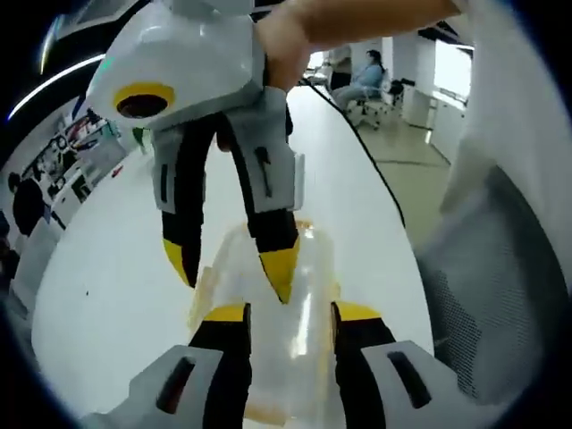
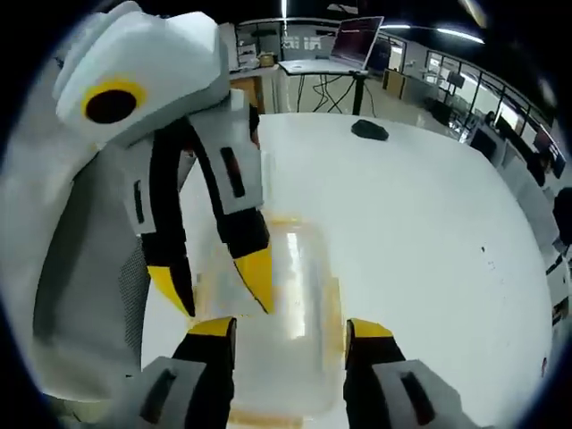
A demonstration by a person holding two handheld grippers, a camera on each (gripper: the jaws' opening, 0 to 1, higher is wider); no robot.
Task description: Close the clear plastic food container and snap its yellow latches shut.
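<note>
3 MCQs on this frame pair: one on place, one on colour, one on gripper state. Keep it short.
1. Where does the clear container sit?
A. On the white table
B. On a chair
C. On the floor

2. What colour are the fingertips of the right gripper?
A. Red
B. Yellow
C. Green

3. How do the jaws of the left gripper stand?
A. Clamped shut
B. Apart, with the container between them
C. Gripping a cable

Answers:
1 A: both views show white tabletop around the container.
2 B: yellow tips end its black fingers.
3 B: clear plastic shows in the gap between the jaws.
</note>
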